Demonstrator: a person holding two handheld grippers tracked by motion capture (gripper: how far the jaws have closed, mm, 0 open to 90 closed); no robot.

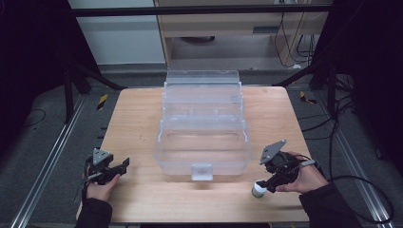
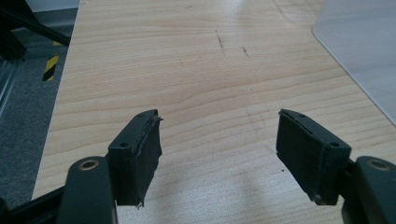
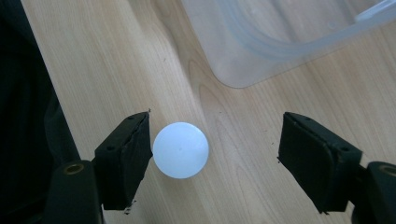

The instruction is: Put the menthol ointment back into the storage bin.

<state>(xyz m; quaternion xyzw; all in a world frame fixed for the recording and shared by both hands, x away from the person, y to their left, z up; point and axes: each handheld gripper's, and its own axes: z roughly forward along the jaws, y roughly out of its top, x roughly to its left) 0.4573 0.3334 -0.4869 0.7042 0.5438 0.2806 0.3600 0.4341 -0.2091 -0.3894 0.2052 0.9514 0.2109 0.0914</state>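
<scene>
Right gripper view looks straight down on a small white-capped bottle [image 3: 180, 150] standing upright on the desk [image 3: 261, 140], its long axis vertical. It sits between the jaws of the right claw [image 3: 215, 158], touching or just beside the left-hand pad and well apart from the other. Those jaws stand wide. A clear plastic box [image 1: 203, 133] lies just beyond. The left claw [image 2: 218, 158], also wide and empty, hovers well apart.

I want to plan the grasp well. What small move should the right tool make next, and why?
Probably shift the right tool sideways so the small white-capped bottle sits midway between the jaws, then close. The jaws stand open around it, but the bottle lies close against one pad, far from the other.
</scene>
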